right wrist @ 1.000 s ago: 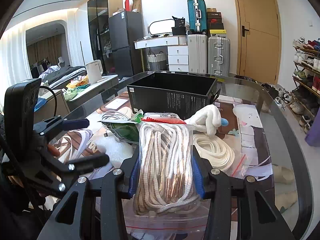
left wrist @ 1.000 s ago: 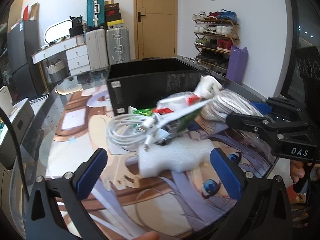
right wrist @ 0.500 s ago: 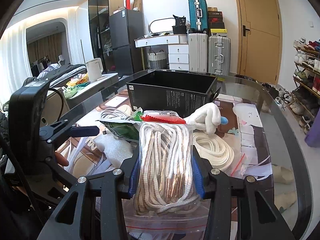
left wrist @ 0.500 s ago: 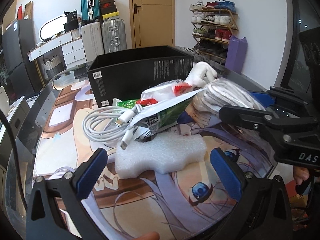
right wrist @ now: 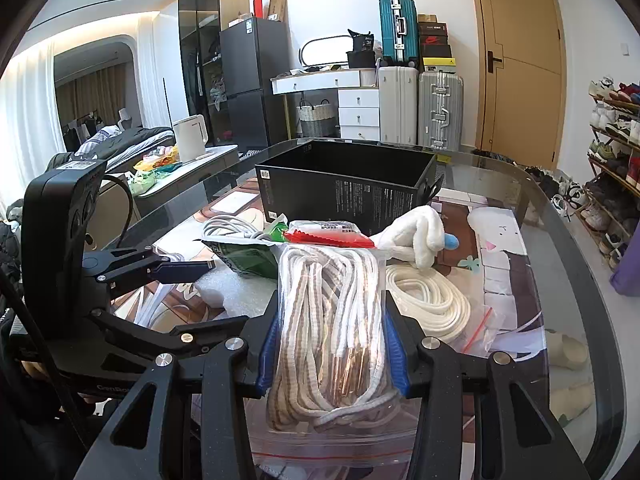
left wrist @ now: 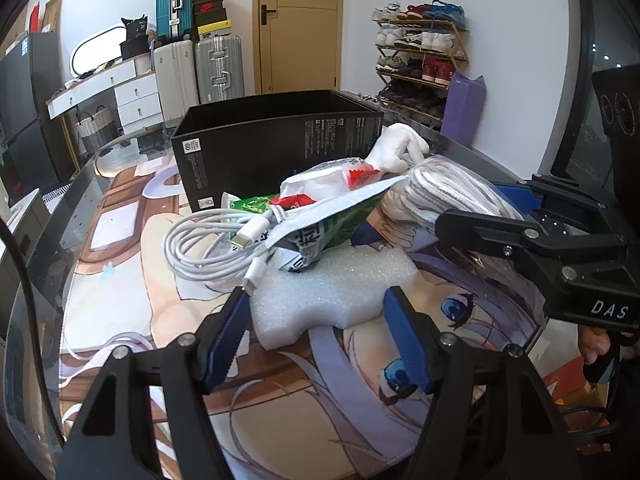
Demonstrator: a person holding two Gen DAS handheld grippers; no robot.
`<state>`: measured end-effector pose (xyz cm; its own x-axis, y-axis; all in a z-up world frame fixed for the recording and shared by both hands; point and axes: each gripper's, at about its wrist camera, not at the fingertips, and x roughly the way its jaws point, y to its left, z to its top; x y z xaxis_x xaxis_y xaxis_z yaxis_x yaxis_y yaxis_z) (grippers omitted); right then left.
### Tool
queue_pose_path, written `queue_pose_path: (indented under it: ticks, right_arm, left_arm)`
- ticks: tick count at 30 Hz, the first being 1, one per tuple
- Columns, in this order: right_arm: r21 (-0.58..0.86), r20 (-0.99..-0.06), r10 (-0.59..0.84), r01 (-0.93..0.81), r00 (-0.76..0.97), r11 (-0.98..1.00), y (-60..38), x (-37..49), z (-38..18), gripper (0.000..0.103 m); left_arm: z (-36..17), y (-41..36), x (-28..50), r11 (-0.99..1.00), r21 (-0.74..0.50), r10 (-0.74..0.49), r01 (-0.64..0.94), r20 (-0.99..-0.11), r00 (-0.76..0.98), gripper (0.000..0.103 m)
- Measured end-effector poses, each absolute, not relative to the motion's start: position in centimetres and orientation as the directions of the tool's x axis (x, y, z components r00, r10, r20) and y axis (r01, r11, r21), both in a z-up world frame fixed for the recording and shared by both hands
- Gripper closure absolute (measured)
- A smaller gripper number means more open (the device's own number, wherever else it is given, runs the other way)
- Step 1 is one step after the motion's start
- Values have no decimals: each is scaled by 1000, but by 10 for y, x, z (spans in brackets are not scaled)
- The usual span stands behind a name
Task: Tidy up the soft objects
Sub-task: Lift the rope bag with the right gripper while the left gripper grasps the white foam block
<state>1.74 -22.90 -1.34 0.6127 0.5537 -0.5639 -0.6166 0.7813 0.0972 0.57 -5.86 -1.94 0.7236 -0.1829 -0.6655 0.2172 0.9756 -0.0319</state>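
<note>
- The left gripper [left wrist: 316, 334] has its fingers [left wrist: 226, 332] half closed on either side of the near end of the foam [left wrist: 336, 288]. They have just been closing. The foam sits between them, but the pads don't look pressed in yet.
- The foam lies flat on the surface [left wrist: 120, 280], near the middle, with the cable [left wrist: 208, 240] to its left and the snack bag [left wrist: 320, 220] resting on its far edge.
- Judgement: finish the squeeze gently. Foam gives, so a firm but not crushing hold should do.
- The cable's plug [left wrist: 256, 274] lies on the foam's left corner, just beside the left finger. Lift slowly so that plug and bag slide off rather than get dragged along.
- The right gripper [right wrist: 332, 354] has its fingers clamped on the bagged rope [right wrist: 332, 320]. Keep it low and to the right, clear of the left gripper's path.
- The box [left wrist: 280, 148] stands open at the far side. It is probably where the foam goes, which means carrying it over the pile.
</note>
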Motion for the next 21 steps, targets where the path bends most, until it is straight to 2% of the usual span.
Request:
queue_pose_path:
  ticks: [10, 21]
  right_arm:
    - [96, -558, 555, -616, 617, 782, -228, 18, -12, 58]
    - [89, -497, 570, -615, 654, 783, -237, 8, 10, 58]
  left_arm:
    - [-12, -56, -11, 962, -49, -236, 268, -640, 731, 38]
    - [23, -44, -32, 957, -91, -277, 275, -568, 775, 38]
